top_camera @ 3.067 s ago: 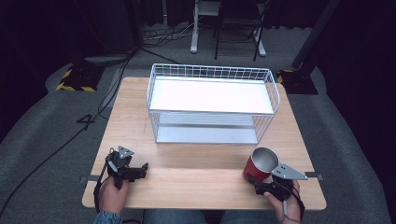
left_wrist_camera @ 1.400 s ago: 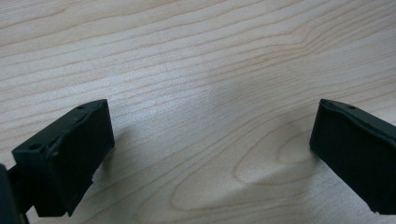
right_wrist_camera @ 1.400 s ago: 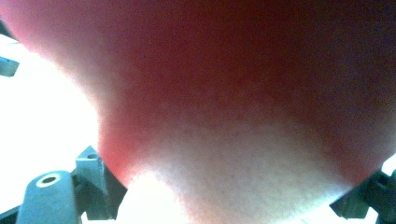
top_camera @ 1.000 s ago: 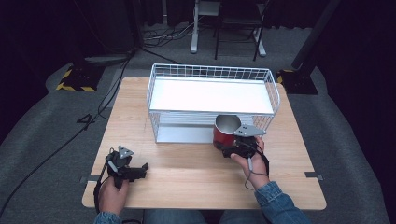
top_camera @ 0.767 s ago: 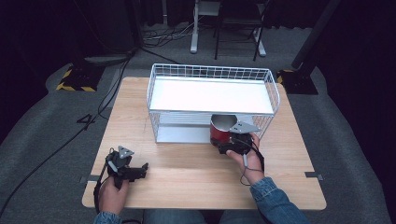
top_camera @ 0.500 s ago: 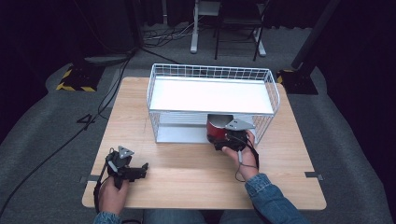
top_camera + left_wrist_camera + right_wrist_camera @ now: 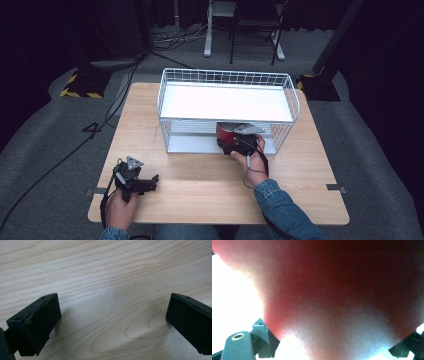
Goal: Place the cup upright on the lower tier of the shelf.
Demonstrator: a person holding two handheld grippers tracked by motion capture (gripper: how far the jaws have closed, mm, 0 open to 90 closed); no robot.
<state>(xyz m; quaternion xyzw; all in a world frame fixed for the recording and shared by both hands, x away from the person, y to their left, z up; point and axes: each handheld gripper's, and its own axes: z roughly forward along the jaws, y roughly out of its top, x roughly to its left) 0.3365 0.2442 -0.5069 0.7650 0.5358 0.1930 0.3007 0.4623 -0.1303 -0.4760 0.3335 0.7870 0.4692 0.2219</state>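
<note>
A red metal cup (image 7: 226, 133) sits at the front opening of the lower shelf of a white wire rack (image 7: 165, 100), just under the rack's white top tray. My right gripper (image 7: 234, 145) is shut on the cup from the near side, with its grey plate on top. In the right gripper view the cup (image 7: 342, 290) is a red blur close to the lens between the jaws of the right gripper (image 7: 332, 350). My left gripper (image 7: 151, 181) rests low on the wooden table (image 7: 200, 185) at the front left. Its jaws stand wide apart over bare wood, so the left gripper (image 7: 112, 322) is open.
The wire rack stands across the back half of the table, with a raised mesh rim around its top tray. Bare wood stretches along the front of the table between the two hands. Dark floor, cables and chair legs lie beyond the table.
My right gripper has carried the red cup from the table's front right corner to the rack and moved it left and inward under the top tray. The left gripper has stayed put.
</note>
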